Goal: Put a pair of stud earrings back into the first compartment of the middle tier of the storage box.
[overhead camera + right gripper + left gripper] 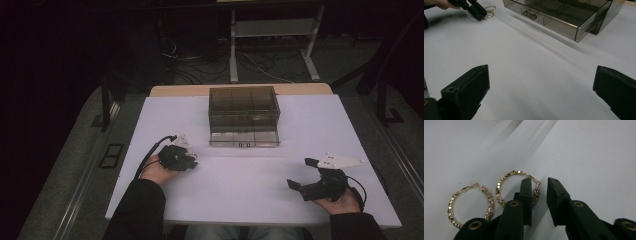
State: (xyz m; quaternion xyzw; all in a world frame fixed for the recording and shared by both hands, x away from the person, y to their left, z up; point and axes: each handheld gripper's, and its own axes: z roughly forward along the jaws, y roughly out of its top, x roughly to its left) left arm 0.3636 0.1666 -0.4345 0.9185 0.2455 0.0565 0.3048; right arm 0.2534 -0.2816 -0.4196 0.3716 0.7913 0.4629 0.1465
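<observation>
Left to right, as I run the rig. My left claw (539, 195) sits low on the white table (240, 190), its jaws parted by a narrow gap and astride the clasp side of a gold, bead-studded hoop earring (506, 182): one jaw stands inside the ring, the other just outside it, and the studded wire lies between them. I cannot tell whether either pad touches the wire; nothing is lifted. A second matching gold hoop earring (469, 205) lies flat just beyond the inner jaw, apart from the first.

Ahead of the claw and toward the table's middle stands a smoke-tinted clear plastic drawer box (244, 107); its lower drawer (559, 18) is pulled out, its compartments apparently bare.

My right claw (541, 92) rests on the table well clear of the box, jaws spread wide, holding nothing.

I judge the work barely begun: drawer opened, both earrings still to be gripped and stowed.
</observation>
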